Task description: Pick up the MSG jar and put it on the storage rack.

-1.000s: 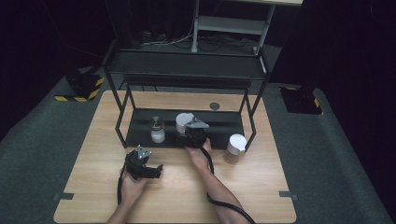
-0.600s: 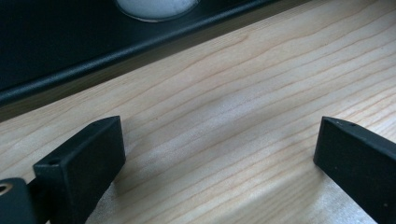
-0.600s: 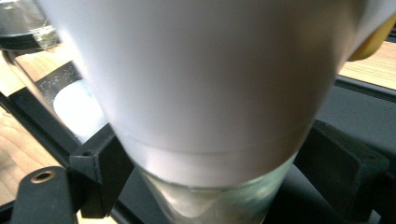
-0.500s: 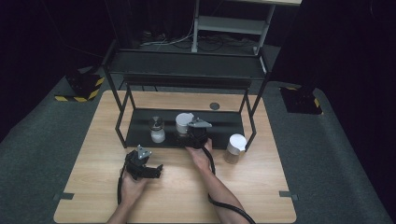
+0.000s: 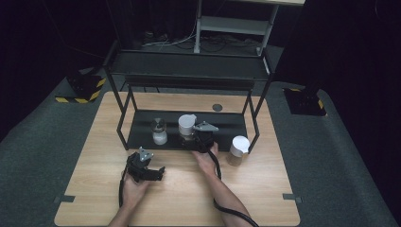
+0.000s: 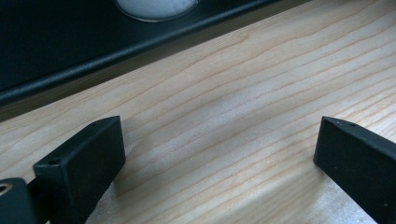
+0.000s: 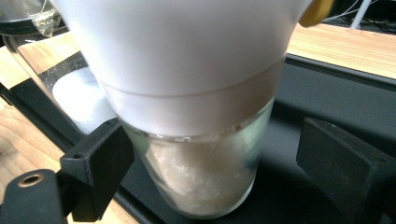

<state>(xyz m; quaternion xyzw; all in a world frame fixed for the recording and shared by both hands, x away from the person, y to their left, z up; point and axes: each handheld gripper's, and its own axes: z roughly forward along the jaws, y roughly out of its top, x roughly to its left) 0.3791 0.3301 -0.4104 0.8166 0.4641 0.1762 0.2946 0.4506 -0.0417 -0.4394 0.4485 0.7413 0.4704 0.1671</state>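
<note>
Right hand-held gripper [image 7: 212,172] jaws spread around white-lidded jar [image 7: 196,107] on black shelf [image 7: 327,100], left hand-held gripper [image 6: 219,170] open over table [image 6: 233,116]

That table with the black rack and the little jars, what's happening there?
A person sits at a wooden table holding a claw tool in each hand. The right claw is at the black rack's lower shelf, open around a white-lidded glass jar of pale powder, with a gap on one side. A second jar stands beside it on the shelf, and a third on the table to the right of the rack. The left claw rests open over bare wood, holding nothing.
</note>
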